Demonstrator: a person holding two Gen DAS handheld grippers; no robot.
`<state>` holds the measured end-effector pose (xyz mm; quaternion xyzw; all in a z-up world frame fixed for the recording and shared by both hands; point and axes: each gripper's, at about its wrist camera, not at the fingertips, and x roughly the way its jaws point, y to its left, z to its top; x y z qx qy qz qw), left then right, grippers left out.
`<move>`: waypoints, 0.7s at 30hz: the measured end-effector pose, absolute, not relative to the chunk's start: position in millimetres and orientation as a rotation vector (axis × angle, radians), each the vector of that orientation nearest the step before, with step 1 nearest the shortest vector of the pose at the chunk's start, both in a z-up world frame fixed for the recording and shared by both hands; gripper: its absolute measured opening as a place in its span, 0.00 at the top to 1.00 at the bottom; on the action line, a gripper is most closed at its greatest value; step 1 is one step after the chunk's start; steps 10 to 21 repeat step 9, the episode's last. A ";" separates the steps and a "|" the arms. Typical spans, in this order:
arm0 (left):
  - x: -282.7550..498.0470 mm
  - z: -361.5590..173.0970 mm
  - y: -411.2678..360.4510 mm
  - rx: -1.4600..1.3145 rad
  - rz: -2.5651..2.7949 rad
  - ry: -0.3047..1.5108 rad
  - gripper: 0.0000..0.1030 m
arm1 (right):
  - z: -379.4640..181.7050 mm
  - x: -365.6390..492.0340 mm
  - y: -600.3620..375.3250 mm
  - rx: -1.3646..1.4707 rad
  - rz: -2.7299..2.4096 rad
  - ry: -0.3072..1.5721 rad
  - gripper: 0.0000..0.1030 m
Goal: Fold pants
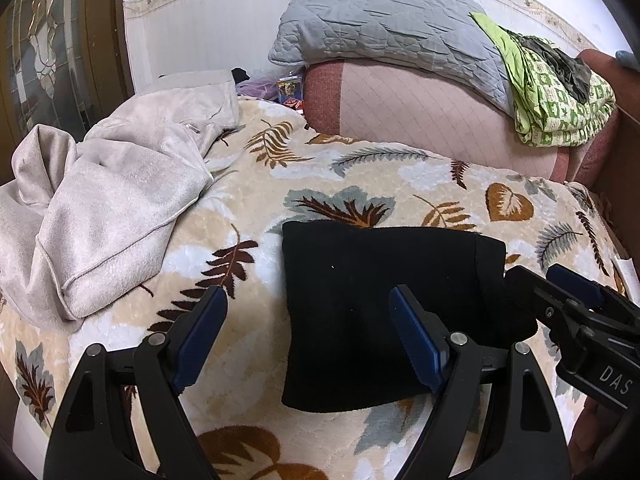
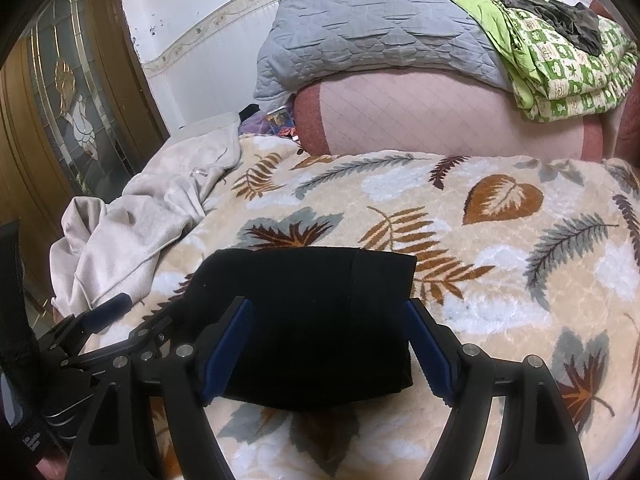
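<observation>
Pants [image 1: 384, 312], black and already folded into a compact rectangle, lie flat on the leaf-patterned blanket [image 1: 360, 168], ahead of and partly under both tools. The left gripper [image 1: 308, 336] has its fingers spread wide and empty; its right finger [image 1: 416, 344] sits over the cloth, its left one off the bundle's edge. The right gripper [image 2: 328, 344] is likewise spread and holds nothing, the bundle's near half lying between its blue pads [image 2: 228, 344].

To my eye the folding looks nearly done, so the step in hand seems to be tidying or a last fold. Doing it well means pinching a whole edge through all layers, both sides together, and lifting evenly so the stack doesn't slide apart. A grey garment [image 1: 104, 208] lies well off beyond the left fingers.
</observation>
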<state>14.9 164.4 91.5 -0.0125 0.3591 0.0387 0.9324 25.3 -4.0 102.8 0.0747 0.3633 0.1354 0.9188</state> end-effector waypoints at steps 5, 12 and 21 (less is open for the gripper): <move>9.4 92.0 164.1 -0.026 0.086 0.714 0.19 | 103.0 22.3 -2.4 0.149 0.287 0.742 0.23; 1.9 95.2 160.3 -0.019 0.076 0.713 0.19 | 106.0 15.8 -4.7 0.143 0.290 0.734 0.23; 1.9 95.2 160.3 -0.019 0.076 0.713 0.19 | 106.0 15.8 -4.7 0.143 0.290 0.734 0.23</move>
